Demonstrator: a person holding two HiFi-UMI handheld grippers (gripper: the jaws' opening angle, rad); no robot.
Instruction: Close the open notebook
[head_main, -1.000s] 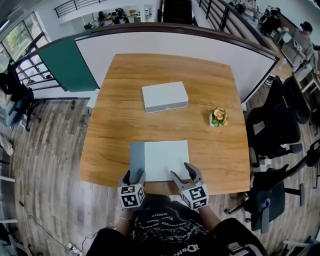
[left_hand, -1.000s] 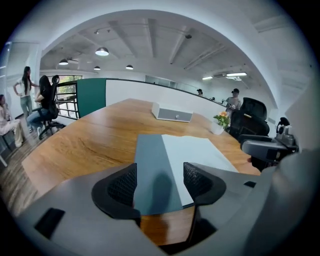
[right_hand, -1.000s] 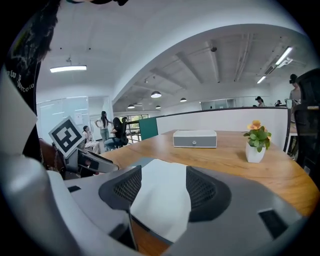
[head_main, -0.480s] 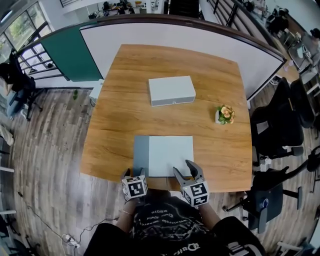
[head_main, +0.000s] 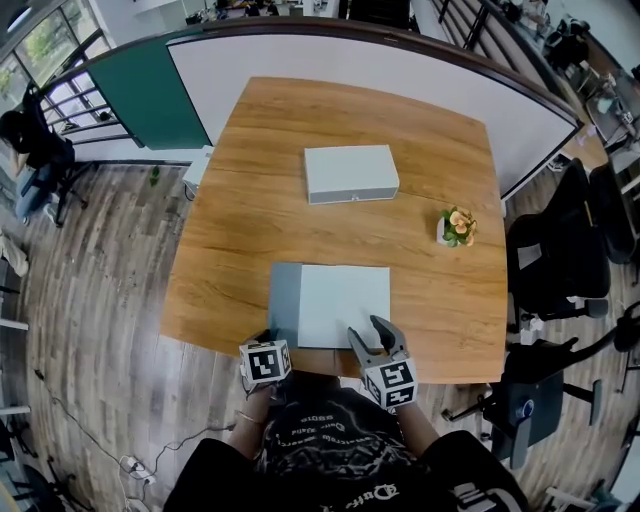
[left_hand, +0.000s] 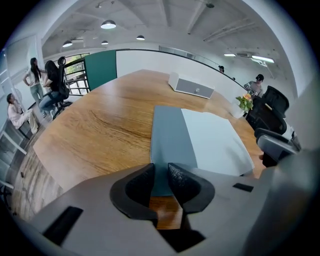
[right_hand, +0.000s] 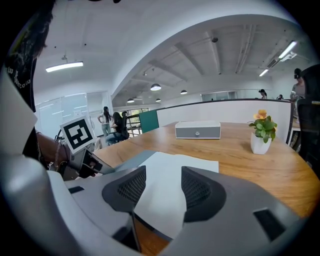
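Notebook (head_main: 345, 305) lies open and flat on the counter (head_main: 240, 220), up against the near edge, straight in front of me. Its grey-blue cover (head_main: 284, 305) shows as a strip on the left; the white page (left_hand: 220, 142) takes up the rest, to the right. My left tongs (left_hand: 161, 171) sit at the near left corner of the notebook, pointed steeply down, jaws closing with only a narrow slit between them. Through that slit I see the cover's near edge and a bit of bare wood below it. The pads stand 1 to each side of the slit, and I cannot tell that either presses the cover. My right tongs (right_hand: 162, 172) are over the near right part of the notebook at a shallower angle, jaws also closing but with a middling gap. The near corner of the white page lies in line between them, touched by neither pad. In the right gripper view the marker cube of the left tongs shows at the far left, just beside the cover strip. Further back, mid-counter, 1 pale grey box (head_main: 350, 173) lies flat, well apart from the notebook. A small white pot of flowers (head_main: 457, 228) stands toward the right edge. Dark office chairs (head_main: 548, 262) stand off the counter's right side on a wood-plank floor (head_main: 90, 300)
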